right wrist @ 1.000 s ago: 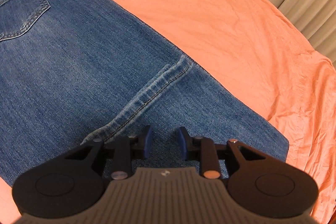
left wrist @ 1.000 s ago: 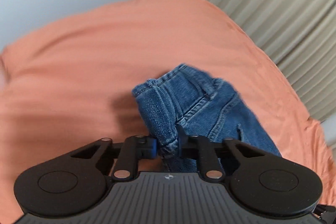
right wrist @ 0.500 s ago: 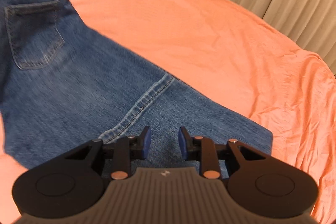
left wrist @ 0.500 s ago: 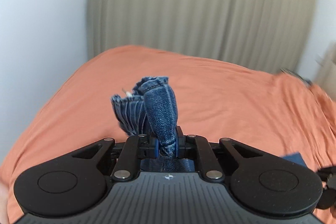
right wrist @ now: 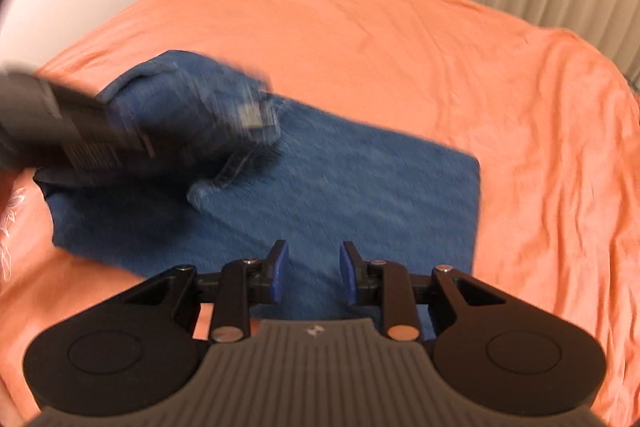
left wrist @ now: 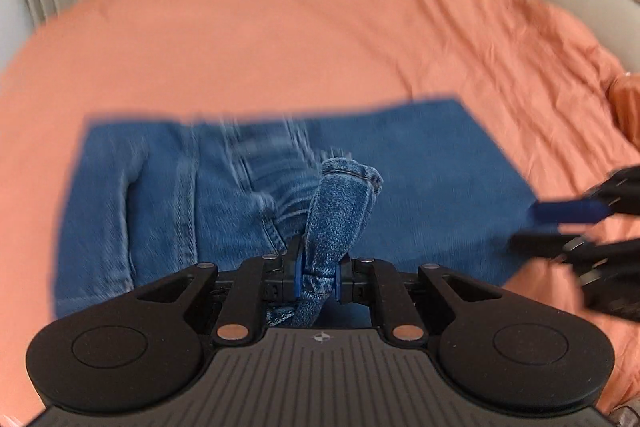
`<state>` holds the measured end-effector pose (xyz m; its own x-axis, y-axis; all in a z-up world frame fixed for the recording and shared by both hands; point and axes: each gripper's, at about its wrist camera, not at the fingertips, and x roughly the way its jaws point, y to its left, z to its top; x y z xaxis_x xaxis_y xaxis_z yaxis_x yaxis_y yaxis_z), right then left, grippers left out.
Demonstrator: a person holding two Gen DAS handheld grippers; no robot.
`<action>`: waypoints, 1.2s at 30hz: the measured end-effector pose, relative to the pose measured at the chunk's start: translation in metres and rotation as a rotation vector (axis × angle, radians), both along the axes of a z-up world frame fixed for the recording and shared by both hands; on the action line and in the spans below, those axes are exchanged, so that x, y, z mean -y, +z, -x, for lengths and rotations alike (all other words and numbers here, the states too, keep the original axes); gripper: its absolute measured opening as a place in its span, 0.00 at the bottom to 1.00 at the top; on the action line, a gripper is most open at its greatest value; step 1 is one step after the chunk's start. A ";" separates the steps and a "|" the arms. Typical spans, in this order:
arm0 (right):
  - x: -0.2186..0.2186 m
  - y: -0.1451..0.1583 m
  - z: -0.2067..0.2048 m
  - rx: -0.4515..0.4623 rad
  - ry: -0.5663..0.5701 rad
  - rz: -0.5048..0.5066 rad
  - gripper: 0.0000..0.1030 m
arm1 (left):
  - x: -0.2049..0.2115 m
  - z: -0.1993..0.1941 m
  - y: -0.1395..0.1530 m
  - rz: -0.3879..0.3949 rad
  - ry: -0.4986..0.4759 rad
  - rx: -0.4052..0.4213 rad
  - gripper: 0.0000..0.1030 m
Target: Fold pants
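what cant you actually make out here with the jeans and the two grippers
- Left wrist view: jeans seams smeared by motion blur; right gripper blurred, cut off by the edge.
- Right wrist view: left gripper and the denim it holds are blurred.
- Jeans' underside hidden against the orange sheet.

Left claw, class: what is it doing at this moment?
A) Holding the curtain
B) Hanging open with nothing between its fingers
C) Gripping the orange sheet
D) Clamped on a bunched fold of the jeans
D: the left claw pinches bunched denim of the jeans between its blue pads.
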<state>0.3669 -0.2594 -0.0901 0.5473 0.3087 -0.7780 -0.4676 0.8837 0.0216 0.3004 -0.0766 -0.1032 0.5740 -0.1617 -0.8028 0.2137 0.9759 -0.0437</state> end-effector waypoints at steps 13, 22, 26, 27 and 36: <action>0.019 -0.014 -0.001 -0.105 -0.089 -0.140 0.23 | -0.106 -0.008 0.043 0.548 -0.043 -0.145 0.65; -0.022 0.010 -0.034 -0.147 -0.077 -0.344 0.36 | -0.167 -0.021 0.071 0.402 0.026 -0.055 0.67; -0.043 -0.006 -0.059 -0.214 -0.091 -0.407 0.36 | -0.188 -0.016 0.056 0.356 0.036 -0.076 0.67; -0.046 -0.012 -0.065 -0.236 -0.098 -0.419 0.36 | -0.195 -0.014 0.052 0.337 0.043 -0.083 0.67; -0.064 -0.065 -0.101 -0.390 -0.181 -0.490 0.39 | -0.235 -0.007 0.033 0.285 0.096 -0.134 0.66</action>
<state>0.4679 -0.1952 -0.1556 0.3294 0.6074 -0.7229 -0.1885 0.7925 0.5800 0.3072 0.1589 -0.0698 0.4893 -0.3416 -0.8024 0.0955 0.9356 -0.3400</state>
